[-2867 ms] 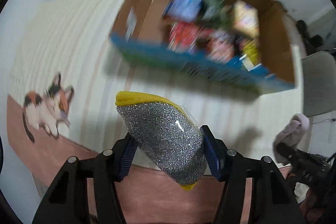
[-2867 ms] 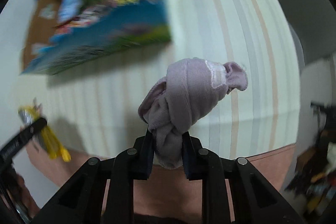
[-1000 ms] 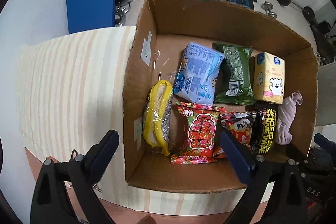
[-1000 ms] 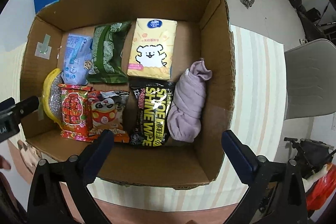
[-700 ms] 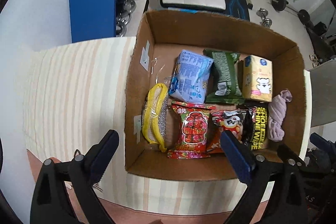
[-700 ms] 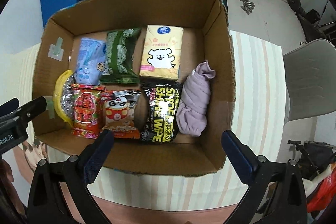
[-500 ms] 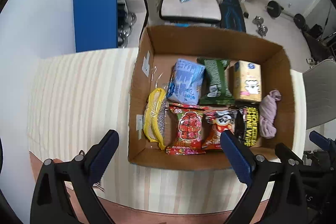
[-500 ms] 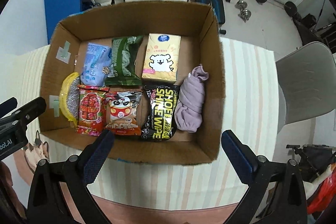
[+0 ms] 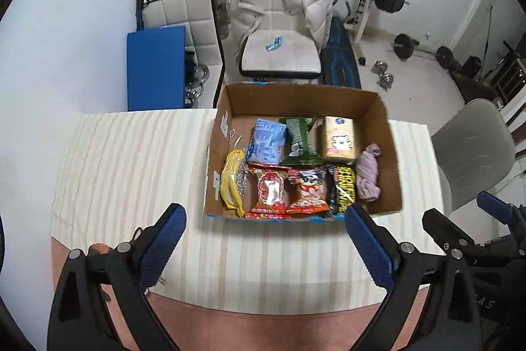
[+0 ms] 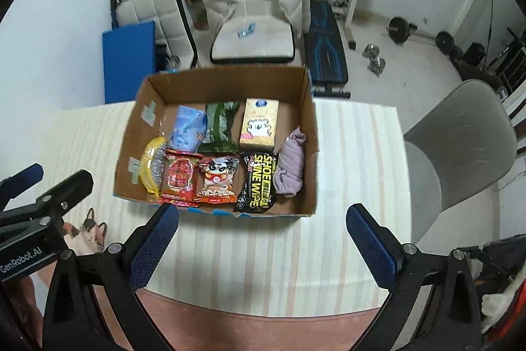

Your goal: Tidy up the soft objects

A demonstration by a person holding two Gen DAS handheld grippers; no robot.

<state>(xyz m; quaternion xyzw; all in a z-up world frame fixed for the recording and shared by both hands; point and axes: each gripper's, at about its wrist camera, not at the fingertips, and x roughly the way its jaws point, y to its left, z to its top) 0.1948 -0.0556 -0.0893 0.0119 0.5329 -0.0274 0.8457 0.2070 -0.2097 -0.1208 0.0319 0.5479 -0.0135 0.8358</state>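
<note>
Both claws have pulled up and back from the cardboard box (image 9: 383, 120), which a moment ago filled each view and now sits smaller in the middle of the frame, with the striped tablecloth (image 9: 131, 160) spreading out below it. The left claw (image 9: 263, 239) hangs wide open with nothing between its blue pads, and the right claw (image 10: 261, 239) is just as wide and just as empty.

What they were carrying a few seconds back is now inside the box. The yellow-edged scouring sponge (image 9: 234, 178) stands against the box's left wall, at centre-left of the left view. The rolled lilac sock (image 10: 290, 165) lies along the right wall, next to the black shoe wipes pack (image 10: 259, 183). Snack packets and a tissue pack fill the rest of the box floor in two tidy rows.

In both views I see no loose soft thing left on the cloth outside the box, only the printed cat (image 10: 87, 231) at lower left of the right view. To my eye the sorting looks finished, or very nearly, and the claws are simply backing off.
</note>
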